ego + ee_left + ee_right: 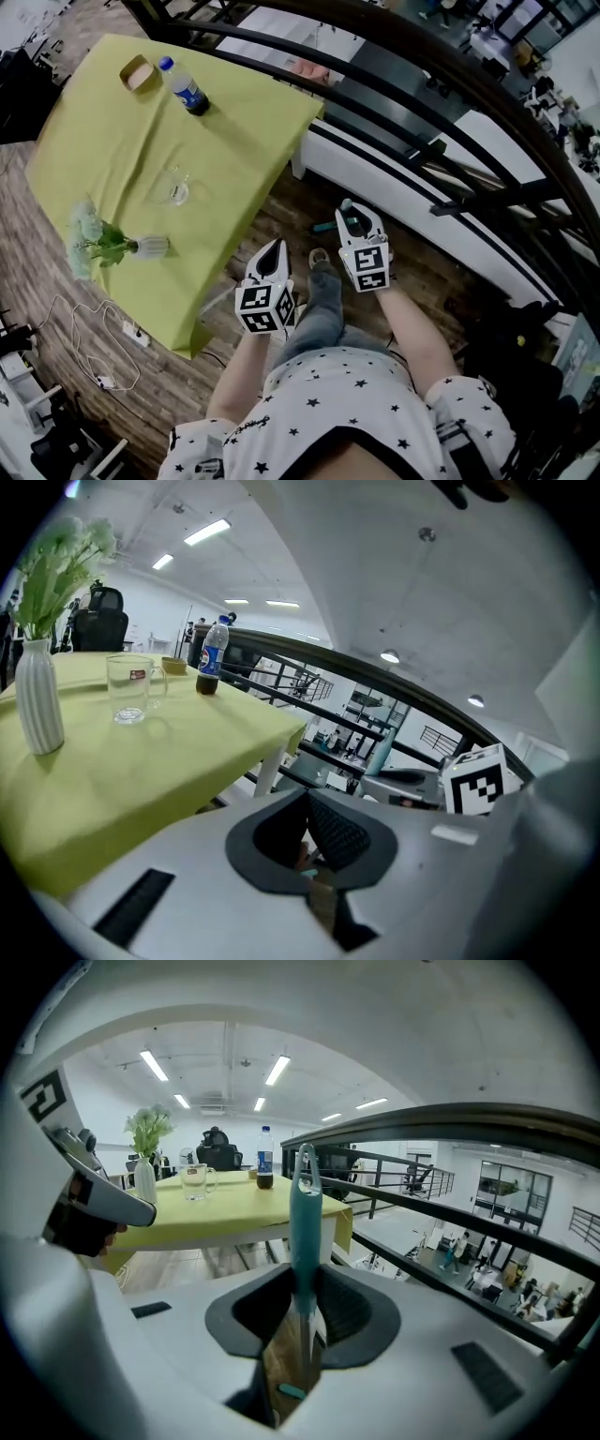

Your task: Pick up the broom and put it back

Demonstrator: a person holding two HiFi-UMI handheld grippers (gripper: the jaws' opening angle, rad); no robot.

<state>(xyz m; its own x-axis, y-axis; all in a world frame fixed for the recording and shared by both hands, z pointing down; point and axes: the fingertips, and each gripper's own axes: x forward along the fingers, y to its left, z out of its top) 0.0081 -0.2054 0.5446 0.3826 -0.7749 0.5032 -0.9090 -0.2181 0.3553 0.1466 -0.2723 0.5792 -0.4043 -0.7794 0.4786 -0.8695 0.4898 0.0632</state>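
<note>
Presently, we find the broom (305, 1222) standing between the jaws of the right gripper (302, 1312), which are clamped on its teal handle a little below the end with the hanging hole.

**Axis.** In the right gripper view the long axis of the broom runs upright, crossing the line of the jaws. The hanging end is uppermost, and the thinner shaft drops away beneath towards the wooden floor (281, 202). The lower end cannot be made out with certainty. A teal piece shows low on the shaft, but we cannot say what it is.

**Other hand.** The left gripper (314, 841) has its jaws together with nothing between them. In the head view it sits just beside the right gripper, nearer the yellow-covered desk (234, 141), and does not touch the broom. The right hand alone carries the load.

**Surroundings.** The dark railing (422, 94) runs along the far side of the right gripper, and the desk corner lies to its left. The broom is therefore held over the strip of floor between the two.

**Judgement.** Pick-up appears complete and the return remains. No rack or resting place can be identified in these views. In our judgement the coming move depends on keeping the handle upright and clear of both railing and desk edge.
</note>
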